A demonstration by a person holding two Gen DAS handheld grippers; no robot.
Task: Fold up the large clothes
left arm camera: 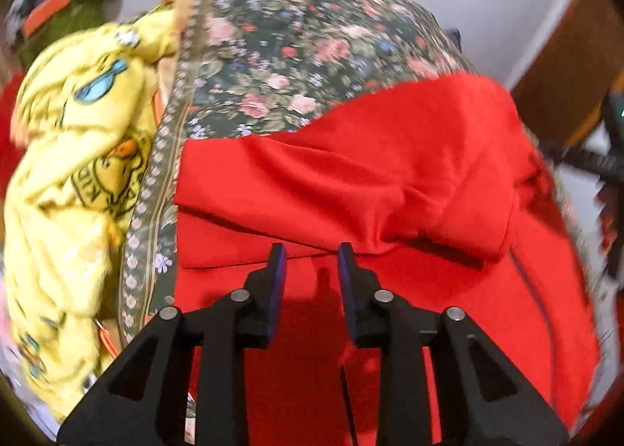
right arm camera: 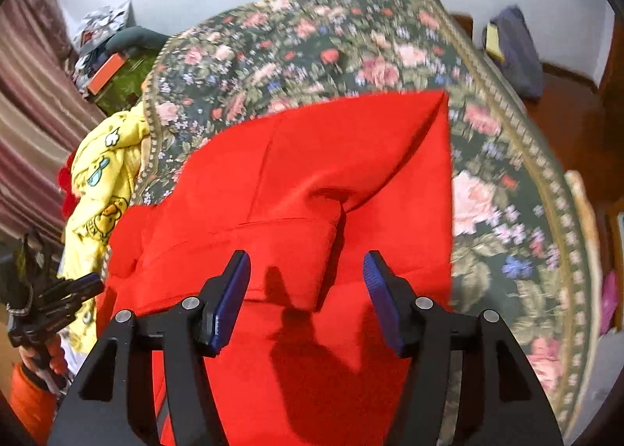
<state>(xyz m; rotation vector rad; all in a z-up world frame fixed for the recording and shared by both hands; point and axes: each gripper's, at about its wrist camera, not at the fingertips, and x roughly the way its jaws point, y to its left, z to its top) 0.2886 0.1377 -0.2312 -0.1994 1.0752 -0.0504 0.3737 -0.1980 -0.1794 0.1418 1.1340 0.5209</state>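
A large red garment (left arm camera: 390, 180) lies partly folded on a floral cloth (left arm camera: 296, 44), with a doubled layer across its far half. My left gripper (left arm camera: 311, 255) hovers over the near part of the red fabric, its blue pads a narrow gap apart with nothing between them. In the right wrist view the same red garment (right arm camera: 331, 173) fills the middle. My right gripper (right arm camera: 307, 259) stands wide open above it, and only its shadow falls on the cloth. The left gripper (right arm camera: 78, 292) shows there at the garment's left edge.
A crumpled yellow garment (left arm camera: 78, 180) with a duck print lies left of the red one, spilling over the floral cloth's (right arm camera: 507, 192) border. A box with an orange band (right arm camera: 107, 73) sits at the far left. A dark bag (right arm camera: 514, 52) leans on the far wall.
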